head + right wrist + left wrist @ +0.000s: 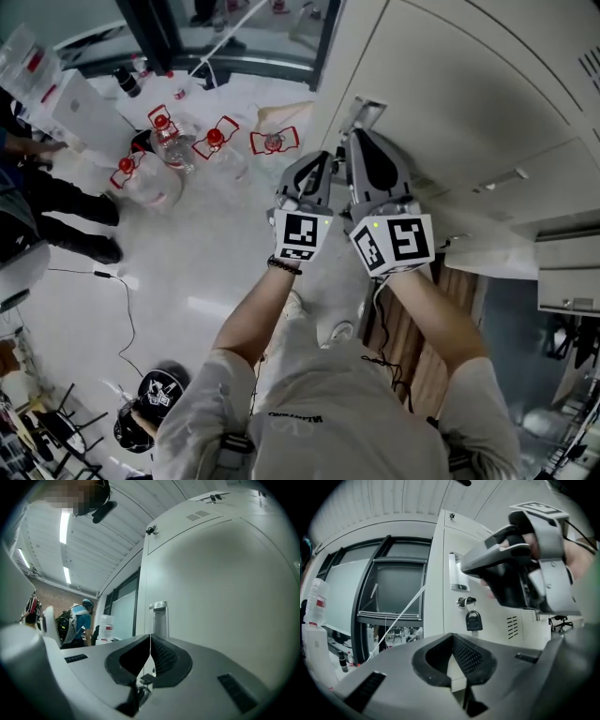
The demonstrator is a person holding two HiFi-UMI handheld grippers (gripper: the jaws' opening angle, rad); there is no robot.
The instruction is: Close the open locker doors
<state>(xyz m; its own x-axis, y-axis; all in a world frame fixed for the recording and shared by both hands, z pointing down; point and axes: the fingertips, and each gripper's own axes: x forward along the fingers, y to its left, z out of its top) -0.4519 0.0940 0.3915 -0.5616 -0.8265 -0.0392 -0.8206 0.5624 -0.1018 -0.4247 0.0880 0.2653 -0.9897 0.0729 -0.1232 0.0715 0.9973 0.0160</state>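
Nearest, the left tool [452,641] is held clenched with nothing between its jaws. The right tool [150,639] is likewise closed and empty. Both are pointed at the locker door [225,597], which stands straight in front of them. The door is pale grey and smooth, and a metal handle [159,618] is set at its left edge. The tip of the right tool is seen just beside this handle, but contact cannot be told. Below the handle a black padlock [473,620] is hung from a keyed lock [464,603]. Farther off, clear bottles [155,183] with red handles are stood on the floor [216,272]; their content cannot be made out.
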